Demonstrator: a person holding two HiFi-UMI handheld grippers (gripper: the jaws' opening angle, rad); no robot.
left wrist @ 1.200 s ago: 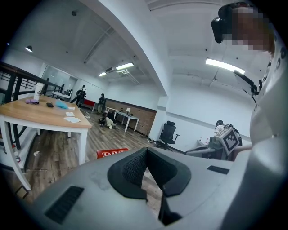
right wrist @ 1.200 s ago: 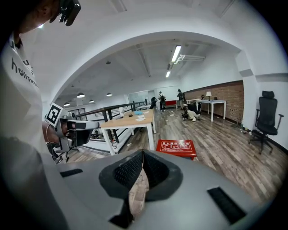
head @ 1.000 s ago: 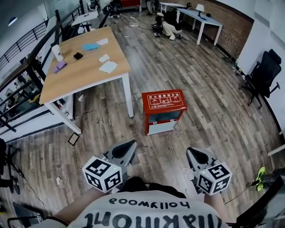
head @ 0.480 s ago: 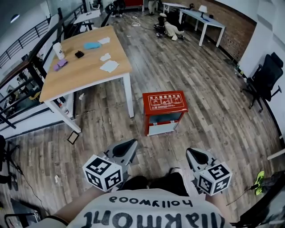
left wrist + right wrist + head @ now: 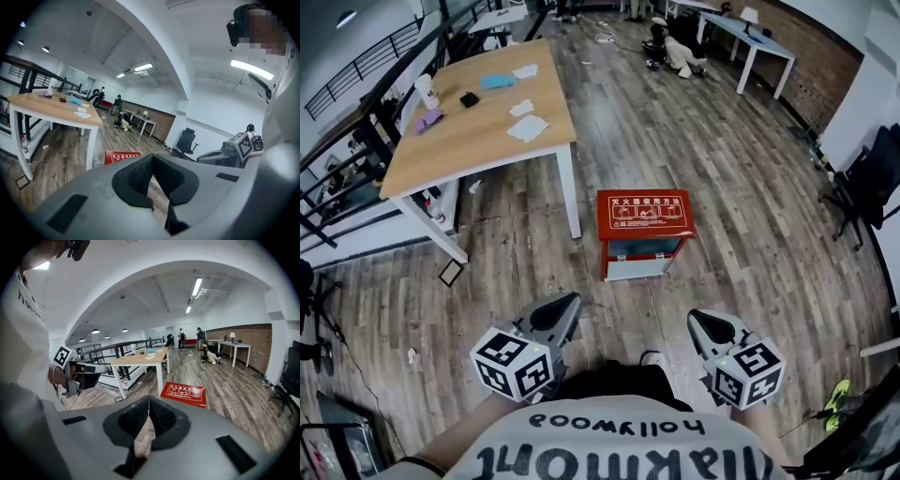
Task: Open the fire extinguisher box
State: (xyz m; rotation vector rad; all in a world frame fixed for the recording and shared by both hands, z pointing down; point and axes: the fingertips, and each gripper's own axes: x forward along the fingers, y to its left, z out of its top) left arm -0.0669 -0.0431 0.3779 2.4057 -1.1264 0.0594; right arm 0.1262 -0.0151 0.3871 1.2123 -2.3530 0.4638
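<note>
Fire extinguisher box (image 5: 643, 230): stood on the plank floor (image 5: 741, 178), ahead of both grippers and well apart from them. Showed a red top printed with white instructions, lying flat, and a pale front panel turned toward the person. Looked closed. Sat just right of the nearest white leg of the wooden table (image 5: 478, 141), near it but not touching.

Left gripper (image 5: 565, 302): hung low at the left of the head view, marker cube nearest the person, nose aimed toward the box. Kept its jaws met at the tips, with nothing between the pads; only floor seen through the slit behind them.

Right gripper (image 5: 701, 317): hung level with the left one on the other side, likewise pointed toward the box. Had its jaws pressed together and gripped nothing.

Carried on the tabletop: a white cup (image 5: 425, 91), a blue cloth (image 5: 497, 82), loose white papers (image 5: 528, 128), a small black item and something purple.

Farther out: black railing (image 5: 356, 66) along the left edge, a white desk (image 5: 759, 47) by the brick wall at the far end, a black office chair (image 5: 872, 178) at the right.

Closest of all, filling the bottom of the head view: a white printed shirt (image 5: 619, 450).
</note>
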